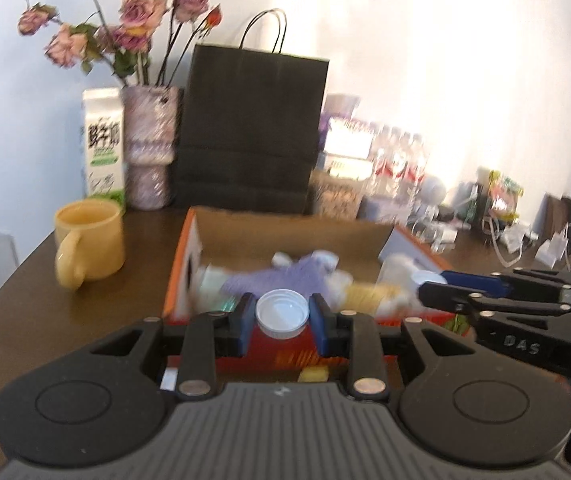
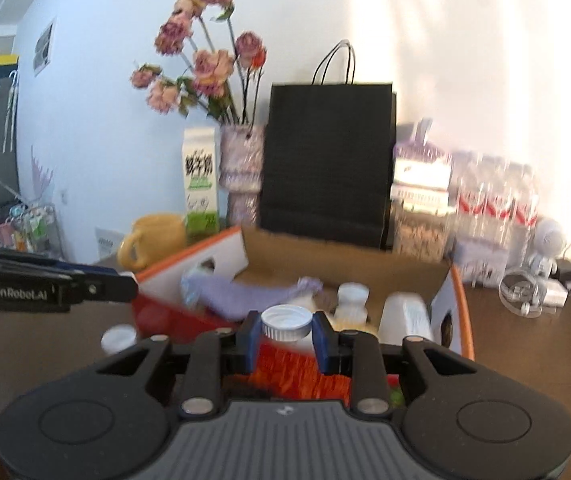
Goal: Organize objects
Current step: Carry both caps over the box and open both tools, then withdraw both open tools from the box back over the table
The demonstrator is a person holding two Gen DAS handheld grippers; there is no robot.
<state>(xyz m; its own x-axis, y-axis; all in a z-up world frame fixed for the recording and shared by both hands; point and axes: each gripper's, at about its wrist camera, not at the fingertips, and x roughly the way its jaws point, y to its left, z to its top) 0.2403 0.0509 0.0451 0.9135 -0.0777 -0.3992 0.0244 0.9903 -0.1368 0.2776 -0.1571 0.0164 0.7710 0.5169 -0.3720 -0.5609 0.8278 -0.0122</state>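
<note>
- Tongs first: my left gripper (image 1: 282, 320) is pinched on a white cap (image 1: 282, 313), pads against its rim, jaws only partly apart.
- My right gripper (image 2: 286, 334) is clamped on a second white cap (image 2: 286, 322) the same way.
- Just beyond both, an open cardboard box (image 1: 285, 232) with orange edges holds a purple cloth (image 1: 285, 274) and small bottles, blurred.
- Left of the box I see a yellow mug (image 1: 89, 246) on the tabletop (image 1: 65, 312).
- Along the tabletop's far edge stand a milk carton (image 1: 102, 144), a vase of dried roses (image 1: 150, 144) and a black paper bag (image 1: 250, 128).
</note>
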